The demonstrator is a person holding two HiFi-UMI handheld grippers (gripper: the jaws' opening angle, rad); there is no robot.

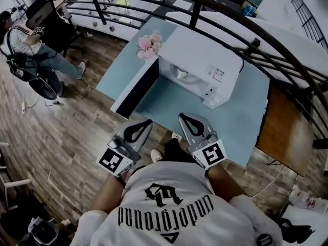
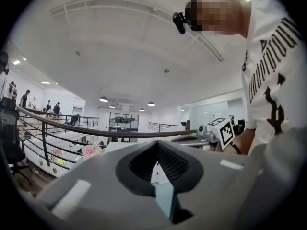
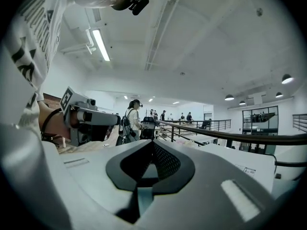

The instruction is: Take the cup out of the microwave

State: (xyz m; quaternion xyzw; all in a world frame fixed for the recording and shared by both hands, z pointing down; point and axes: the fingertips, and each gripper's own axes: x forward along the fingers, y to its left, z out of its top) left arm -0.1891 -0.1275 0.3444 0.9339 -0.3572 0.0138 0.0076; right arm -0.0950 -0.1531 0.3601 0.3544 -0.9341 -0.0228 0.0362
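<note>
A white microwave (image 1: 205, 60) stands on a light blue table (image 1: 246, 122) with its door (image 1: 134, 91) swung open to the left. Inside its cavity sits a white cup (image 1: 182, 74). My left gripper (image 1: 147, 122) and right gripper (image 1: 182, 117) are held side by side close to my body, at the table's near edge, well short of the microwave. Both are shut with nothing between the jaws. In the left gripper view the left gripper (image 2: 156, 145) points level over the table; the right gripper view shows the right gripper (image 3: 152, 143) likewise shut and empty.
A bunch of pink flowers (image 1: 149, 44) lies on the table behind the door. A dark curved railing (image 1: 246, 22) runs behind the table. A wooden desk (image 1: 287, 132) stands at the right. A person (image 1: 31, 45) sits far left on the wooden floor area.
</note>
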